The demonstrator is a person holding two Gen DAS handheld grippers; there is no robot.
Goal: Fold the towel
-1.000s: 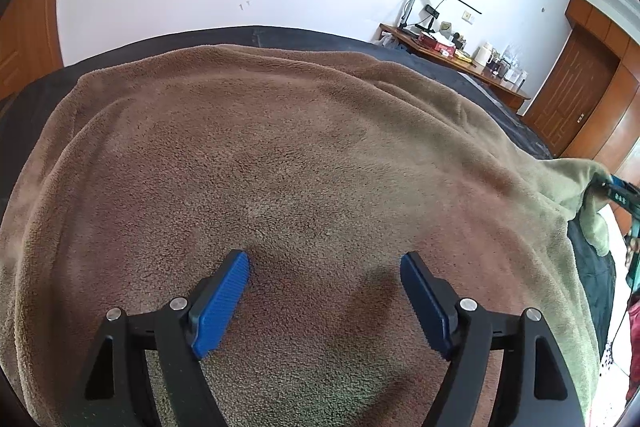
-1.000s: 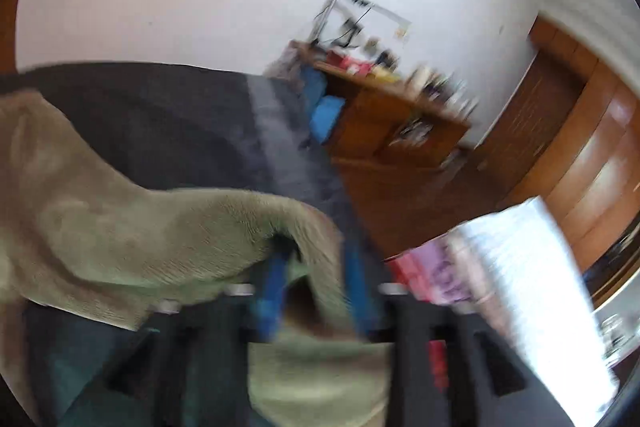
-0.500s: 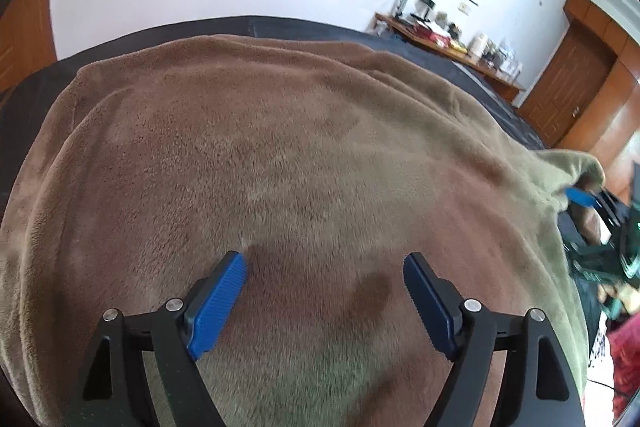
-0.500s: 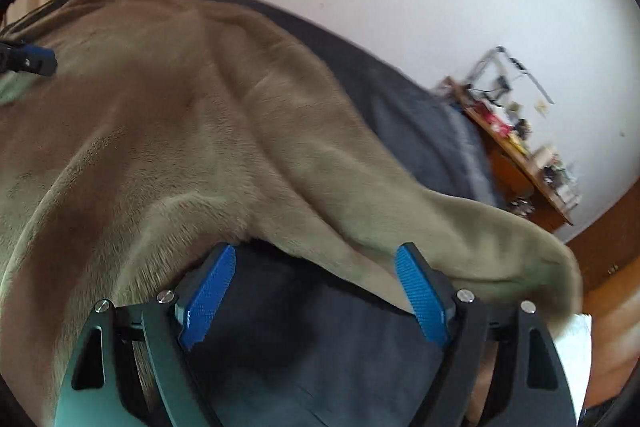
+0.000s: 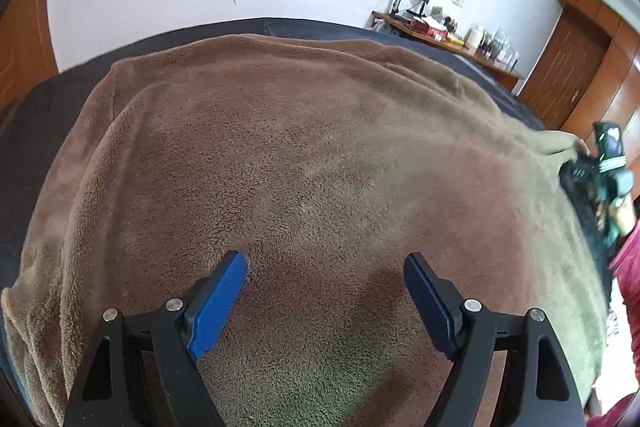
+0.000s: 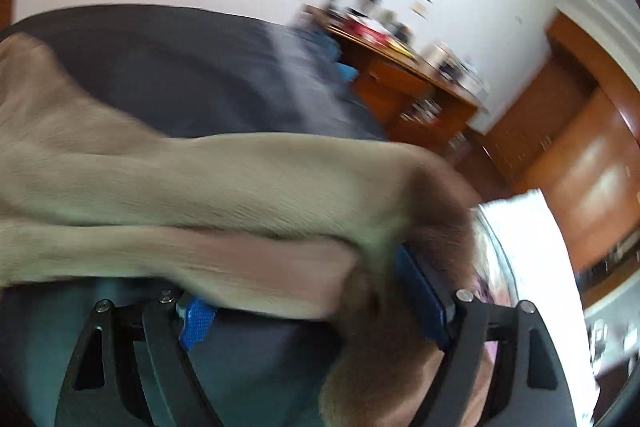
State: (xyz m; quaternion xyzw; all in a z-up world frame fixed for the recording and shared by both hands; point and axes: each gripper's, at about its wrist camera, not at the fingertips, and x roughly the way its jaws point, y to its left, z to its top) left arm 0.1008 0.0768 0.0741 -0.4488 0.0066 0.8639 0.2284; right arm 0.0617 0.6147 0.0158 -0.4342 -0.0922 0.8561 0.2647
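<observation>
Above the brown towel (image 5: 304,163) on the bed (image 5: 36,131), my left tool (image 5: 324,263) hangs wide open, empty; my right tool (image 6: 304,291) is spread around a towel corner, not closed.

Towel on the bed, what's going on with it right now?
A person with a handheld gripper in each hand is folding a brown towel spread over a dark bed. The left gripper hovers open above the towel's middle, gripping nothing. The right gripper is at the towel's right corner, jaws wide apart, with the cloth draped across and between them. That view is motion-blurred, so the arm seems to be moving; no fold is visible.
</observation>
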